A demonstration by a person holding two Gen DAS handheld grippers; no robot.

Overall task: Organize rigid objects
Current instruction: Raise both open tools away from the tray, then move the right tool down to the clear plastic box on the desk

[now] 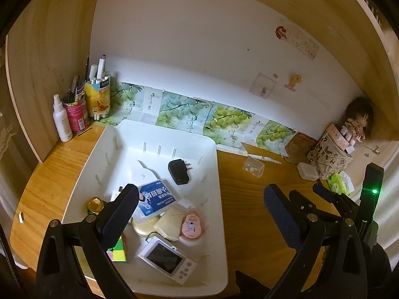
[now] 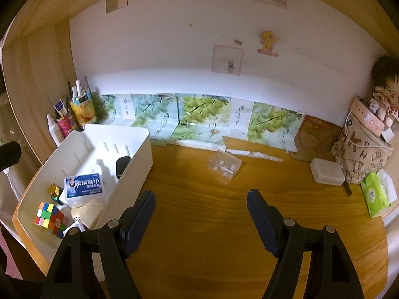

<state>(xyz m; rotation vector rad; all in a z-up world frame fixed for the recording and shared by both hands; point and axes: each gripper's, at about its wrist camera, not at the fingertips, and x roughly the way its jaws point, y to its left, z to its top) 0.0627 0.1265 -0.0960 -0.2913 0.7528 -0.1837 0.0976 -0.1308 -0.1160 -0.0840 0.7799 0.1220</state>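
Note:
A white bin point(image 1: 172, 130) stands on the left of the wooden desk. It holds a black charger point(image 1: 178, 172), a blue box point(image 1: 155, 198), a colour cube point(image 1: 118, 250), a white handheld device point(image 1: 168, 259) and other small items. My left gripper point(image 1: 202, 209) hovers open over the bin's right rim, with nothing between its fingers. My right gripper point(image 2: 202, 204) is open above bare desk, just right of the bin point(image 2: 149, 144). Ahead of it lie a clear plastic box point(image 2: 225, 165) and a small white case point(image 2: 326, 172). The right gripper point(image 1: 305, 191) also shows at the right of the left wrist view.
Pen cans point(image 1: 74, 114) and a spray bottle point(image 1: 61, 122) fill the back left corner. A patterned pouch point(image 2: 361, 159), a doll point(image 2: 385, 92), a green tissue pack point(image 2: 377, 194) and a brown box point(image 2: 316, 137) crowd the right side. Grape posters line the back wall.

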